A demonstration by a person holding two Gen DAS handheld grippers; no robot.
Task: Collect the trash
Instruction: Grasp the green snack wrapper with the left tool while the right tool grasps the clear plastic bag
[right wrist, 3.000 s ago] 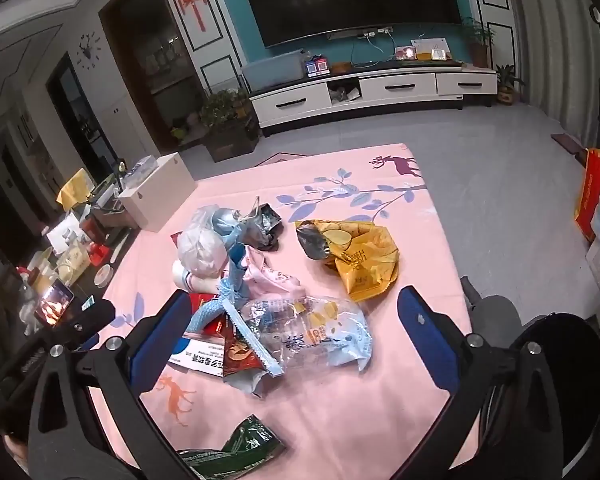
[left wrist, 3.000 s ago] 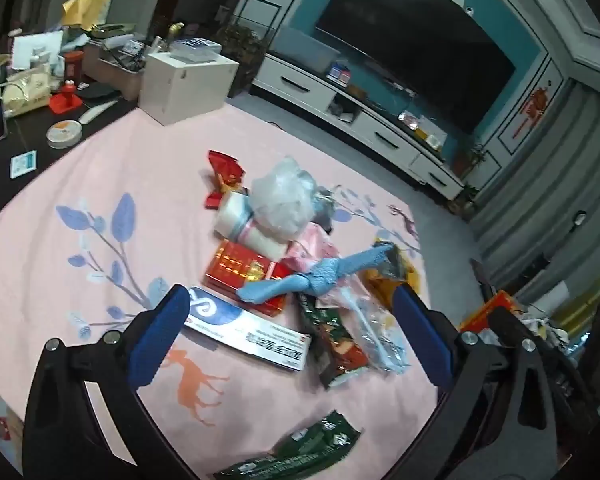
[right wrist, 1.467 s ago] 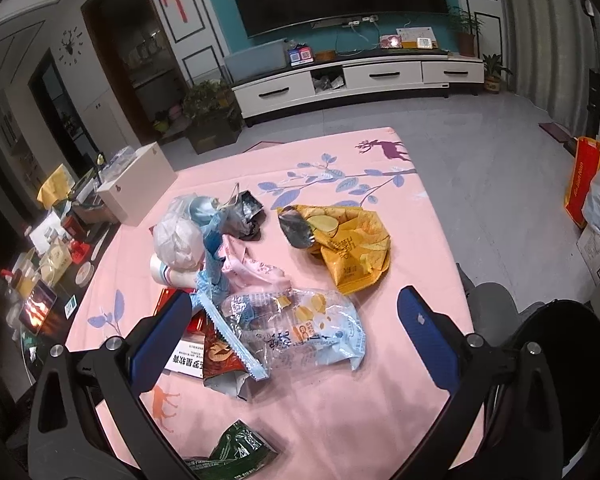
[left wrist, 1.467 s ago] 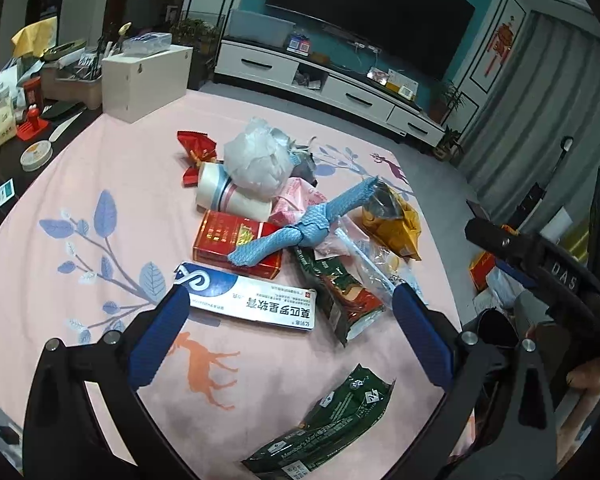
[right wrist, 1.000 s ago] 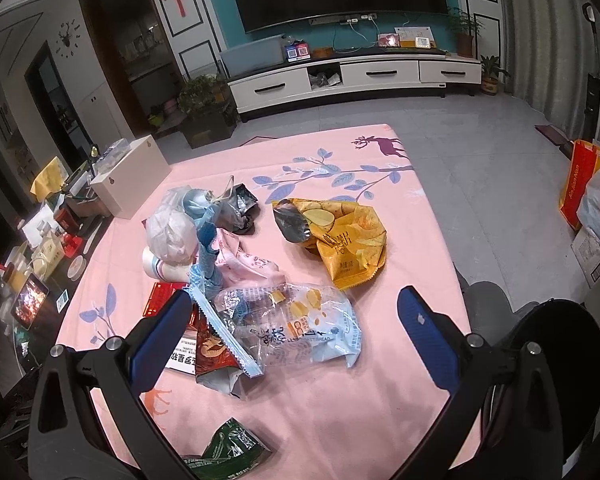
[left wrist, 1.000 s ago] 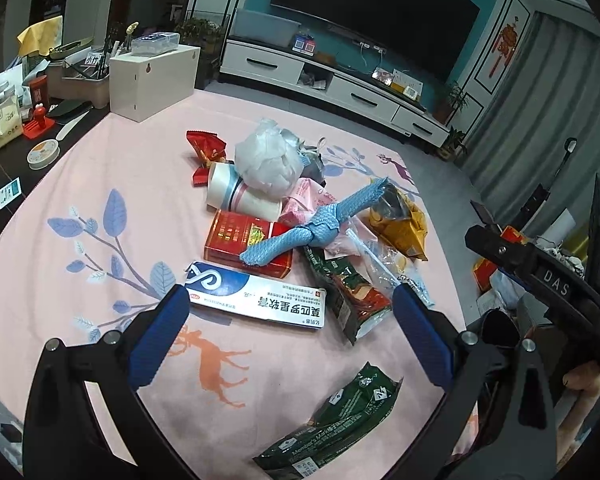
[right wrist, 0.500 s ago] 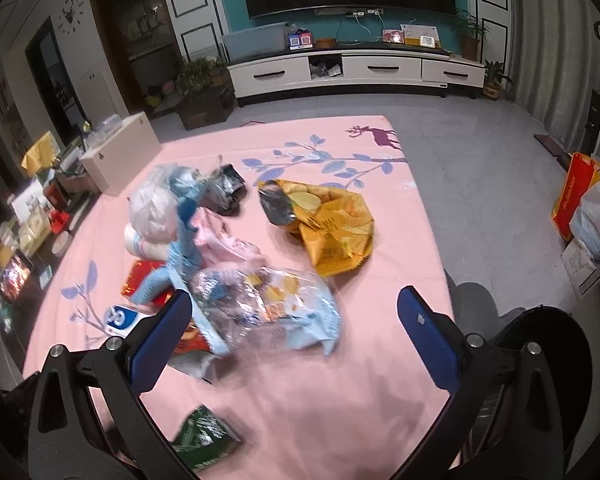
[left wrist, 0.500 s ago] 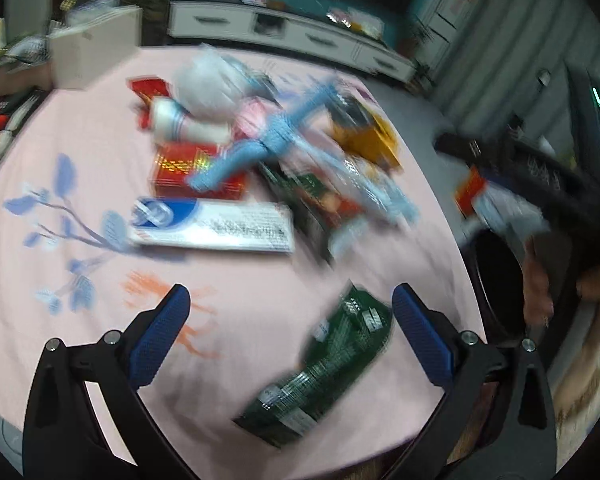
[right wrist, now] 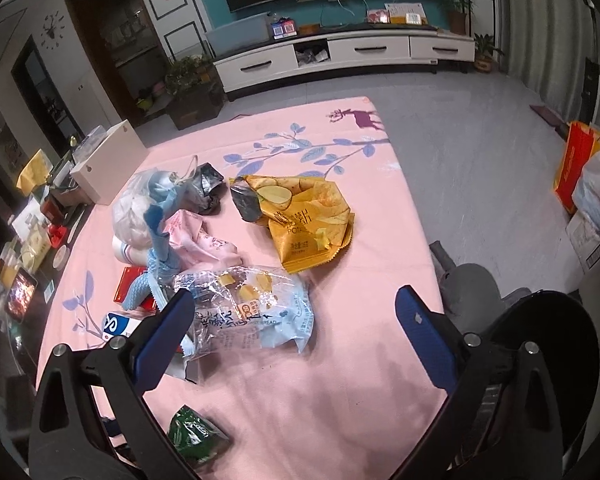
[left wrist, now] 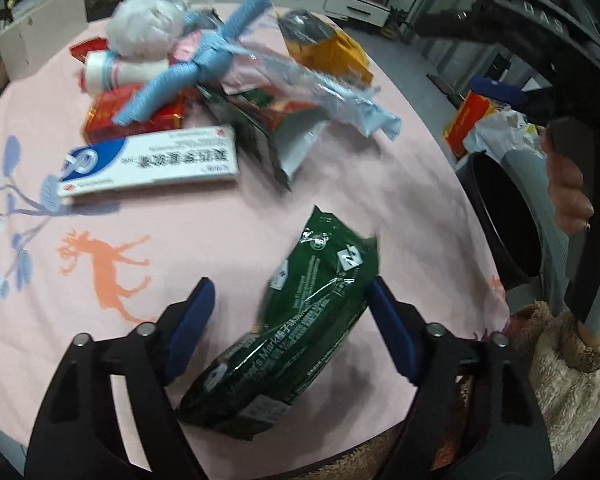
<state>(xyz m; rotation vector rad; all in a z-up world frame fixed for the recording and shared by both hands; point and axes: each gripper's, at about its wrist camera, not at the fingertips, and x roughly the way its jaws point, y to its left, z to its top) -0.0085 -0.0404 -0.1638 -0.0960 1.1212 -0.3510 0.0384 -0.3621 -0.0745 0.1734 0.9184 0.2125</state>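
Left wrist view: the left gripper (left wrist: 288,320) sits low in the frame with its blue-padded jaws spread wide on either side of a green snack packet (left wrist: 300,328). The right pad touches or nearly touches the packet's edge; the left pad stands apart from it, so nothing is clamped. The packet lies flat on the pink tablecloth (left wrist: 204,240), near the lower edge of the table. In the upper half of the frame lies the remaining trash: a white and blue toothpaste box (left wrist: 148,164), a red carton (left wrist: 140,116), a knotted light-blue cloth (left wrist: 204,60), a white plastic wad (left wrist: 144,28) and a yellow chip bag (left wrist: 332,48). A dark bin (left wrist: 504,220) stands at the right edge, beside the table. Right wrist view: the right gripper (right wrist: 296,336) hangs above the tablecloth with its jaws wide apart and nothing between them. A clear bread wrapper (right wrist: 252,312) lies just beyond the left pad, the yellow chip bag sits at frame centre, and the green packet appears at the lower left.
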